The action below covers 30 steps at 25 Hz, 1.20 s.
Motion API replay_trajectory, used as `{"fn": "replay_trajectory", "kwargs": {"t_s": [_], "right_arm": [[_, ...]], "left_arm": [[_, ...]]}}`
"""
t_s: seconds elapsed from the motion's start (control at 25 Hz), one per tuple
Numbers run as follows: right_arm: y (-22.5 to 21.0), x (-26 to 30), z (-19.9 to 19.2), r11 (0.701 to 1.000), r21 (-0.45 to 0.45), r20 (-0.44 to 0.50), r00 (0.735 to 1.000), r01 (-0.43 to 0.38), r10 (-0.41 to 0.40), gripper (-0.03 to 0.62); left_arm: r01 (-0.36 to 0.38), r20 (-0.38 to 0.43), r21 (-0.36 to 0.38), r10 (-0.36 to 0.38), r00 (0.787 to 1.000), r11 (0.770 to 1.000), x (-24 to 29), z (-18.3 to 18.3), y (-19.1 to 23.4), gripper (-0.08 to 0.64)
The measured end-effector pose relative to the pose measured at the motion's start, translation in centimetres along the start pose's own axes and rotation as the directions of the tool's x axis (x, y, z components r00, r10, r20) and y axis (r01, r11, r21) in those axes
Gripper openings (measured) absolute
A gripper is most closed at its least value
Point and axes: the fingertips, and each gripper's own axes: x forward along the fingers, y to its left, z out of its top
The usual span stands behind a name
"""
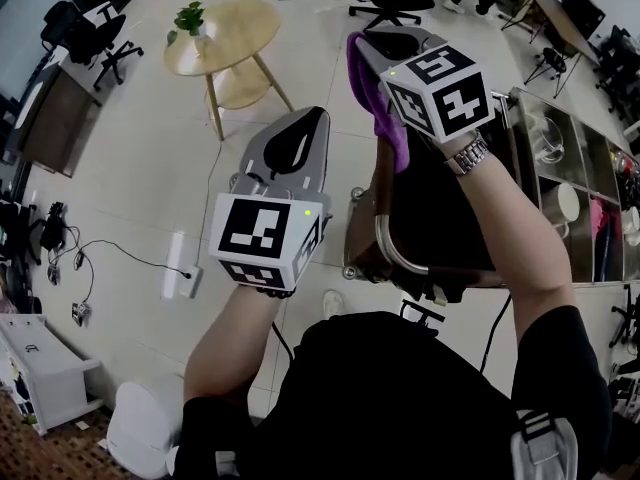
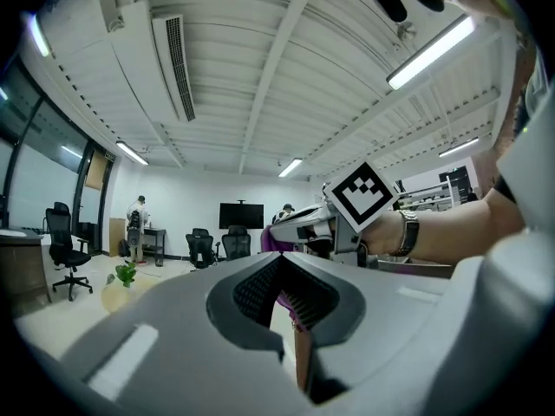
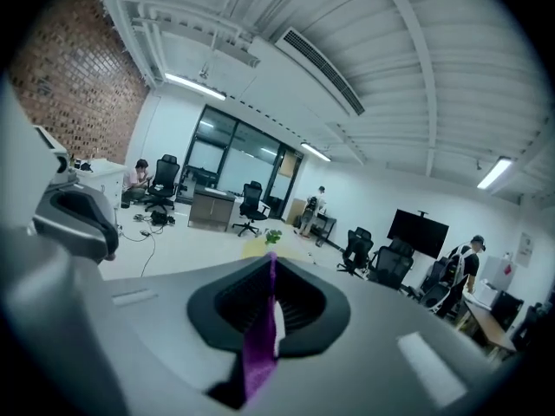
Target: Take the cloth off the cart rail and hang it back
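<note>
Right gripper [image 3: 270, 263] is pinching just a thin cloth [image 1: 383, 108] edge. Left gripper [image 2: 279, 263] is idling pressed together, empty. The cloth is probably at risk of slipping out short of the cart rail [image 1: 392, 251], near right.

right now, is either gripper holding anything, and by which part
The right gripper pinches the purple cloth by a thin fold; the left gripper holds nothing.

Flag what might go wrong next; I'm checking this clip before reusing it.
The right gripper pinches only a thin fold of the purple cloth, so it could slip free before hanging on the cart rail. The left gripper is shut and empty, so the cloth may drape unevenly and slide off.
</note>
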Motion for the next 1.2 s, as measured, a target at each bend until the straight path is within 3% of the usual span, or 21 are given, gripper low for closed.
{"fn": "replay_trajectory", "kwargs": {"t_s": [0.32, 0.48, 0.88, 1.2], "right_arm": [[1.4, 6.8, -5.9, 0.996, 0.029, -0.183, 0.979, -0.080, 0.084, 0.024], [1.8, 7.7, -7.3, 0.994, 0.046, -0.235, 0.966, -0.095, 0.103, 0.118], [-1.3, 5.4, -3.8, 0.996, 0.091, -0.185, 0.983, 0.000, 0.017, 0.123], [-0.8, -1.6, -0.2, 0.995, 0.094, -0.091, 0.995, 0.042, -0.033, 0.120]], "left_arm": [[0.028, -0.016, -0.045, -0.029, 0.999, 0.999, 1.1, -1.7, 3.5, 0.003], [0.052, -0.015, -0.055, -0.053, 0.998, 0.997, 1.4, -1.5, 4.2, 0.003], [0.129, -0.021, -0.081, -0.131, 0.991, 0.988, 3.9, 0.0, 4.6, 0.003], [0.173, -0.011, -0.071, -0.174, 0.985, 0.982, 3.7, 2.5, 0.4, 0.003]]}}
